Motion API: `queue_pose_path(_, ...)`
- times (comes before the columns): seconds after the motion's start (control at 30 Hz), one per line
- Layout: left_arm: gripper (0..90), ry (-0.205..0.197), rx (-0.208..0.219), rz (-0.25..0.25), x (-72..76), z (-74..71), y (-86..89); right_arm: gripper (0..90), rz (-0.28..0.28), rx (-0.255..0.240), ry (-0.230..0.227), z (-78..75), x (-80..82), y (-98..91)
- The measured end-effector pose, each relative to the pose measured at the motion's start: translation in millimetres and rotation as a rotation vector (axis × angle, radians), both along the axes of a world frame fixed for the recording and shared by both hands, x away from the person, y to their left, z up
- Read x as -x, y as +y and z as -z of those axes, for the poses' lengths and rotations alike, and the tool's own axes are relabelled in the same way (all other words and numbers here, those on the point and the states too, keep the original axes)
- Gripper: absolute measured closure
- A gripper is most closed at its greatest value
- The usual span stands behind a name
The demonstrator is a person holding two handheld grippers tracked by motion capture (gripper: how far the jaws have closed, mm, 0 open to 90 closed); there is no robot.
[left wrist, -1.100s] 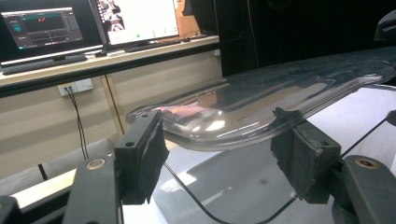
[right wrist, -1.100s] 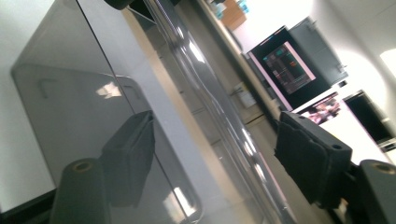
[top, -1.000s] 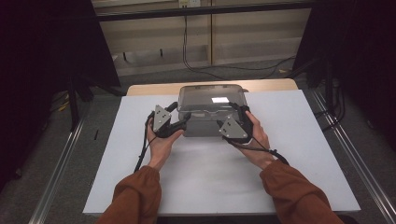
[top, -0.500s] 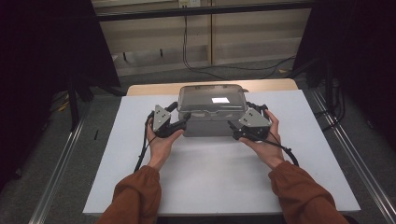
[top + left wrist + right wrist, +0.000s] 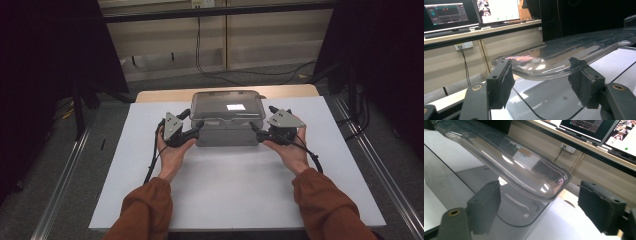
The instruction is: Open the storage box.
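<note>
Nearest me, both orange sleeves (image 5: 145, 210) come in low over the white table (image 5: 225, 200), each hand carrying 1 gripper up to a clear lidded plastic box (image 5: 227, 120) that sits at the far middle of the table.

My worry from here: the 2 grippers stand at opposite ends of the box, and if one lifts or pulls ahead of the other the lid (image 5: 564, 57) could pop off crooked or the box could skid and tip. The lid's rim is thin and glossy, so a pad could slip off it too.

The left gripper (image 5: 192, 132) is about half open, its pads (image 5: 501, 82) astride the lid's overhanging left edge; I cannot tell whether they touch it.

The right gripper (image 5: 257, 131) has just been closing, its jaws wide apart with the lid's right corner (image 5: 554, 187) between them, pads clear of it, holding nothing.
</note>
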State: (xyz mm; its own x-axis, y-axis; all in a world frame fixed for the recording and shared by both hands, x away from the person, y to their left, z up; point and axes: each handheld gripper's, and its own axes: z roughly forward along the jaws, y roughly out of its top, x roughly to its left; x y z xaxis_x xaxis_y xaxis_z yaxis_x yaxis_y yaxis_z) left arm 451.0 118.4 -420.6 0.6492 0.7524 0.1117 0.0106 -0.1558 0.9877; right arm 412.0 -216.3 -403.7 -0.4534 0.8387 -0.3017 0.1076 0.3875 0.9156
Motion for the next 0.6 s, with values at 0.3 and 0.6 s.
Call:
queue_pose_path(0.3,36.6,0.011,0.013,0.001,-1.1,-2.2,0.5,38.3,-0.034,-0.022,-0.017,-2.5,-4.2,-2.2)
queue_pose_path(0.6,36.4,-0.005,0.012,-0.012,-4.7,-7.7,3.4,42.9,-0.045,-0.059,-0.038,-7.8,-8.3,-3.5)
